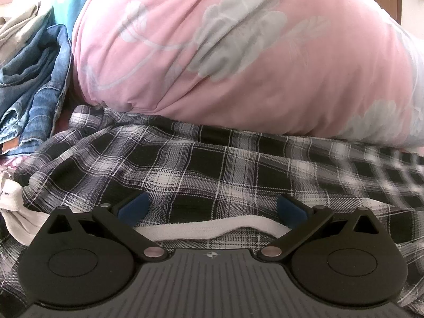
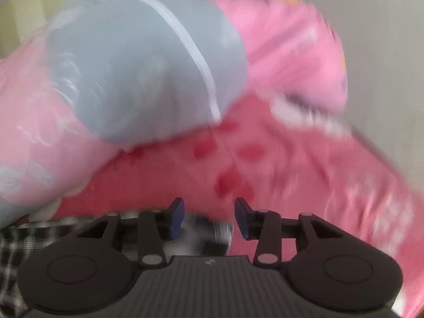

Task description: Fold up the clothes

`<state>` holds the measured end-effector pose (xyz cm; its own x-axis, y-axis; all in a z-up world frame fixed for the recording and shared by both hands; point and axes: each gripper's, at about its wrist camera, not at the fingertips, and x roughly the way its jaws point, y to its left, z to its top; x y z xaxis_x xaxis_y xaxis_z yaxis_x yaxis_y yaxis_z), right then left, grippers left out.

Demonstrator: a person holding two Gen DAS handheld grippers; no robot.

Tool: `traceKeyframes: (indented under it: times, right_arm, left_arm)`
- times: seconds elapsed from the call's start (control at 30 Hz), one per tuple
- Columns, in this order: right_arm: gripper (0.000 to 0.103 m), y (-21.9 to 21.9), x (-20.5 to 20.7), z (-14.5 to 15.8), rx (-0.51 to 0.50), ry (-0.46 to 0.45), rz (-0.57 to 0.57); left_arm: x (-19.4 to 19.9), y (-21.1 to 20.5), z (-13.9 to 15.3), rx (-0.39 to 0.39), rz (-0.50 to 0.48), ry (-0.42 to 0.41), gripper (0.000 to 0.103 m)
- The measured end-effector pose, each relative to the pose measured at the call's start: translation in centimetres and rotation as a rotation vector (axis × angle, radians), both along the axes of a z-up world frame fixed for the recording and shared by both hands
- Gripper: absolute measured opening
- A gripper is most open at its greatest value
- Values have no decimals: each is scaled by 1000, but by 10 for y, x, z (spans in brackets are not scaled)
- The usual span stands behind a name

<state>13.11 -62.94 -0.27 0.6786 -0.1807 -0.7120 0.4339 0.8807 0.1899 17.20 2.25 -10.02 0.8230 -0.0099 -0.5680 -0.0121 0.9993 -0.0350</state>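
A black-and-white plaid garment (image 1: 212, 164) lies spread across the bed in the left wrist view, with a white band (image 1: 212, 228) along its near edge. My left gripper (image 1: 212, 208) hovers low over it with the jaws wide apart, and the blue pads (image 1: 132, 208) press on nothing. The right wrist view is blurred. My right gripper (image 2: 209, 218) stands partly open over the bed, its blue pads (image 2: 176, 218) apart and gripping nothing. A corner of the plaid garment (image 2: 16, 241) shows at the lower left of that view.
A bulky pink quilt with grey flowers (image 1: 212, 53) rests on the plaid garment's far edge. Crumpled denim (image 1: 34, 87) is piled at the left. The right wrist view shows a grey-blue pillow (image 2: 145, 66), a pink sheet with red spots (image 2: 212, 164) and a bright pink cloth (image 2: 291, 47).
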Motion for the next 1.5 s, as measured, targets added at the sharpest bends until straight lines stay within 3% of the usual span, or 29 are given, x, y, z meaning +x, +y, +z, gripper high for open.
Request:
traceKeyframes:
  times: [0.1, 0.2, 0.27, 0.33, 0.53, 0.6, 0.67, 0.83, 0.9, 0.93, 0.97, 1.13, 1.23, 1.5]
  right_arm:
    - [44, -8, 8, -27, 112, 6, -34]
    - [35, -8, 20, -43, 137, 32, -34]
    - [12, -1, 22, -44, 74, 57, -22]
    - [4, 1, 20, -43, 45, 49, -21]
    - [9, -21, 17, -40, 88, 0, -110]
    - [22, -24, 15, -40, 99, 3, -120]
    - [42, -23, 14, -40, 90, 1, -125]
    - [43, -26, 20, -51, 86, 34, -139]
    - [36, -21, 24, -51, 48, 46, -113]
    - [12, -17, 27, -50, 27, 54, -95]
    - [3, -15, 28, -47, 9, 46, -88]
    - [2, -18, 38, -23, -74, -28, -79]
    - [2, -22, 52, -19, -113, -27, -70]
    - [0, -45, 77, -57, -117, 49, -135]
  left_arm:
    - [-1, 0, 0, 2, 0, 1, 103]
    - [0, 0, 1, 5, -1, 1, 103]
    - [1, -1, 1, 8, -1, 2, 103]
    - [1, -1, 0, 9, -2, 2, 103]
    - [0, -2, 1, 9, -1, 2, 103]
    - [1, -1, 1, 9, -3, 2, 103]
    - [0, -2, 1, 9, -2, 2, 103]
    - [-1, -2, 1, 9, -4, 2, 103]
    - [0, -2, 1, 9, -6, 3, 103]
    - [0, -2, 1, 10, -7, 3, 103]
    - [0, -2, 1, 10, -8, 3, 103]
    - [0, -2, 1, 12, -8, 3, 103]
    - [1, -2, 1, 15, -9, 3, 103]
    - [0, -3, 1, 21, -8, 5, 103]
